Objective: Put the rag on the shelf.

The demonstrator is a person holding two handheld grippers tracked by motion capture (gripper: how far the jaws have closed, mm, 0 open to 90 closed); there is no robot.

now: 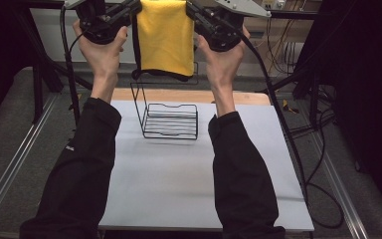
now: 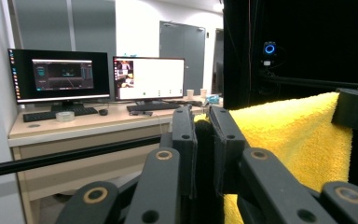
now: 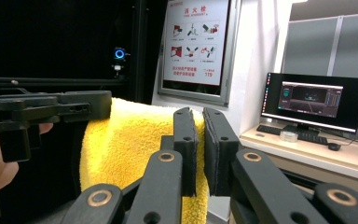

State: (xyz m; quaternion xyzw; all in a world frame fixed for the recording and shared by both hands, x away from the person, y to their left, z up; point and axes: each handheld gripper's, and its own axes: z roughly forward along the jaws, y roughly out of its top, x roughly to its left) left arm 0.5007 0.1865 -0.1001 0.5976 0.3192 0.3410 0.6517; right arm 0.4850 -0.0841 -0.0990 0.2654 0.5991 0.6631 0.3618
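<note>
both the left gripper [image 1: 129, 12] and right gripper [image 1: 194, 15] pinch the yellow towel [image 1: 165, 37] top corners, high above the black wire rack [image 1: 171, 121].

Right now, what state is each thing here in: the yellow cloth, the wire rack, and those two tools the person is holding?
Yellow cloth: held up in the air, hanging down between the two tools, above the rack.
Wire rack: upright on the table, nothing in it.
Left tool: shut on the cloth's top edge.
Right tool: shut on the cloth's other top edge.

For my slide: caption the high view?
Both grippers hold a yellow towel above a wire rack.
</note>
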